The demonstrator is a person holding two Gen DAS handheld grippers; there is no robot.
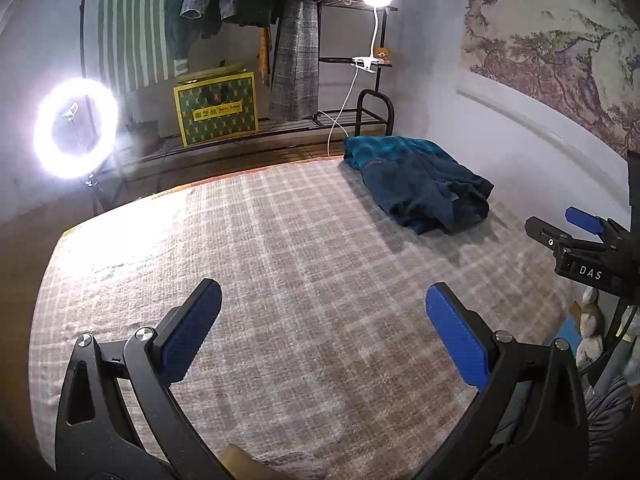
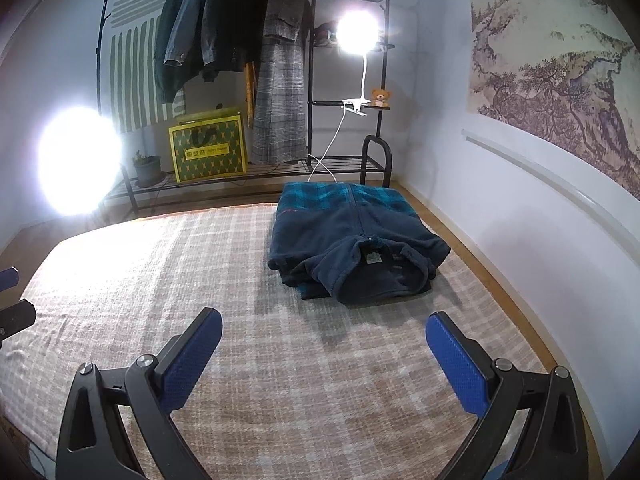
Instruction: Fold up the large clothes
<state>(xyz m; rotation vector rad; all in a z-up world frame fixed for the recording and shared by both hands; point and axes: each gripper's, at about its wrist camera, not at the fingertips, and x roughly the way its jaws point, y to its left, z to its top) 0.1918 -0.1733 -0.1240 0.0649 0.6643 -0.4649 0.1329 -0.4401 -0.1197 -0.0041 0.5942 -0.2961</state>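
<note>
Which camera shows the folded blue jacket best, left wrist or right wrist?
The right wrist view: the blue jacket lies straight ahead, with collar, zipper and plaid top visible. The left wrist view shows it farther off toward the right, at an angle, looking like a rumpled heap.

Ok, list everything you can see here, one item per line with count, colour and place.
fleece jacket: one, navy with teal plaid, folded on the bed's far right part.
bed cover: one, beige plaid, spread over the bed.
clothes rack: one, black metal, against the far wall.
hanging coats: several, dark and grey plaid, on the rack.
box: one, yellow and green, on the rack's lower shelf.
potted plant: one, left of the box.
clip lamp: one, white, lit, on the rack.
teddy bear: one, brown, small shelf.
ring light: one, lit, left.
wall painting: one, landscape, right wall.
left gripper: open, above the cover.
right gripper: open, facing the jacket.
</note>
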